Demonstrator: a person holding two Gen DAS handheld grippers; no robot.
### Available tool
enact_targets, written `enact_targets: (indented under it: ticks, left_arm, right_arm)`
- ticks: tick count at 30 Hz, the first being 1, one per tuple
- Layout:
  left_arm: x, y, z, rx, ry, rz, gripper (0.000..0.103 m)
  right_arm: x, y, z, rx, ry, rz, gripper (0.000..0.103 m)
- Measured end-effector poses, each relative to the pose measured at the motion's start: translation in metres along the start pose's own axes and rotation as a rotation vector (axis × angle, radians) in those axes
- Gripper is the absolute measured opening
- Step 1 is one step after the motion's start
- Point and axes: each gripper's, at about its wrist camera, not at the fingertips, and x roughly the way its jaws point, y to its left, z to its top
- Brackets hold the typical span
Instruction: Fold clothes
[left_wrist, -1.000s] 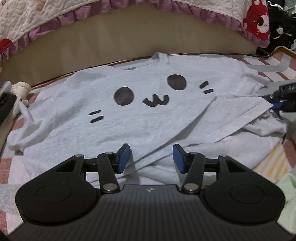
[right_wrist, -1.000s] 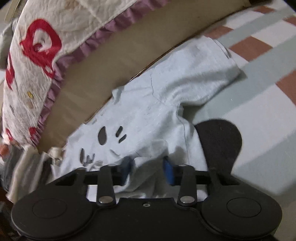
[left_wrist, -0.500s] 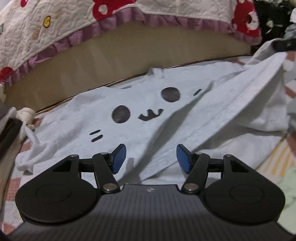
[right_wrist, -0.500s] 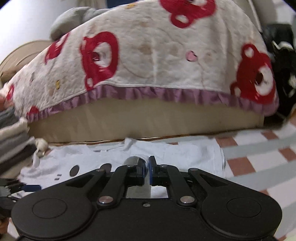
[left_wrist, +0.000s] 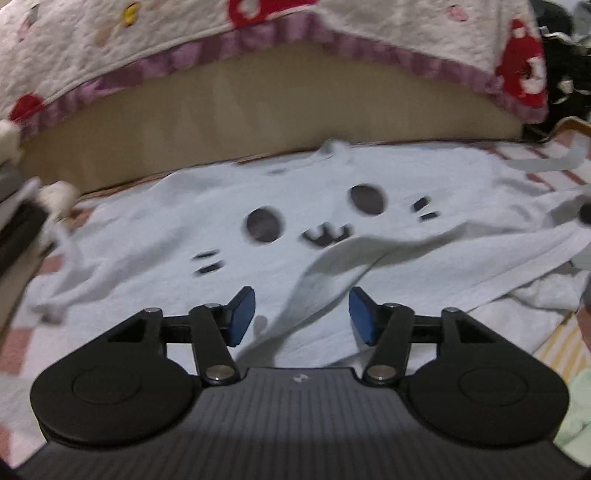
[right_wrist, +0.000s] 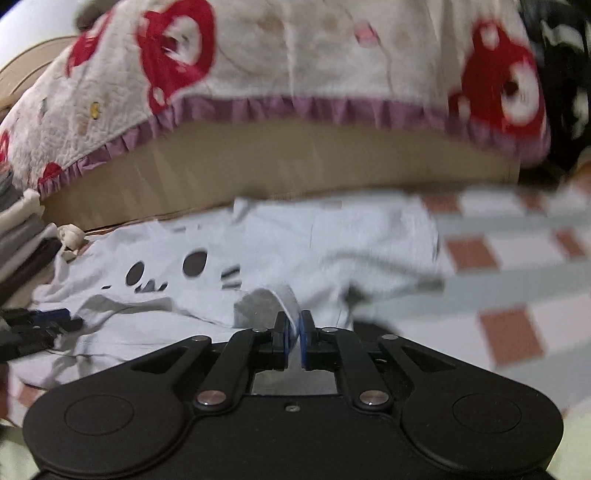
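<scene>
A white T-shirt (left_wrist: 295, 206) with a black cat face lies face up on the checked mat, and the right wrist view shows the T-shirt (right_wrist: 332, 243) from its hem side. My right gripper (right_wrist: 294, 332) pinches a raised strip of its lower right edge between the blue pads, and its jaws are opening slightly. The lifted cloth forms a ridge running across the shirt. That ridge passes between the pads of my left gripper (left_wrist: 301, 314), which stand apart without pressing on it, closing a little. At the far left of the right wrist view is the left gripper (right_wrist: 40, 321).
A bed with a red-bear quilt and purple frill (left_wrist: 258, 40) over a beige base (left_wrist: 258, 110) closes the far side. Folded clothes (right_wrist: 22, 240) are stacked at the left. The checked mat (right_wrist: 517, 258) stretches right. A pale green cloth (left_wrist: 576, 406) lies near right.
The right gripper closed on the shirt's edge, rolled level and rose with it, pulling up a ridge of cloth. The left gripper hardly moved.
</scene>
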Motion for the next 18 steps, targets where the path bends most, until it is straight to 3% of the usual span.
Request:
enact_targets:
  ticks: [2,3,4,5,6,8,10,13,15,18]
  left_arm:
    - [0.015,-0.015,0.000,0.148,0.013,-0.014,0.053]
    - [0.019,-0.021,-0.001,0.209,0.009,0.018,0.045]
    - [0.023,-0.023,-0.001,0.239,0.009,0.041,0.011]
    - [0.023,-0.020,-0.001,0.216,0.018,0.050,0.002]
    - [0.023,-0.018,-0.001,0.192,0.023,0.058,0.002]
    - [0.008,-0.011,0.003,0.127,-0.022,0.085,0.002]
    - [-0.010,-0.009,0.008,0.117,-0.076,0.096,0.002]
    - [-0.030,-0.008,0.011,0.113,-0.129,0.094,0.002]
    - [-0.032,-0.006,0.009,0.090,-0.128,0.092,0.002]
    - [-0.029,-0.003,0.010,0.059,-0.121,0.088,0.002]
  right_arm:
    - [0.006,-0.008,-0.004,0.050,0.039,0.030,0.012]
    - [0.008,-0.009,-0.007,0.059,0.054,0.043,0.012]
    - [0.009,-0.009,-0.008,0.054,0.066,0.046,0.013]
    - [0.010,-0.006,-0.010,0.035,0.074,0.041,0.015]
    - [0.011,-0.003,-0.011,0.008,0.080,0.030,0.017]
    - [0.014,0.002,-0.014,-0.042,0.090,0.007,0.036]
    - [0.020,0.001,-0.015,-0.023,0.094,0.025,0.046]
    - [0.033,-0.012,-0.014,0.111,0.094,0.158,0.057]
    - [0.042,-0.017,-0.011,0.177,0.115,0.173,0.060]
    - [0.041,-0.019,-0.012,0.179,0.122,0.100,0.060]
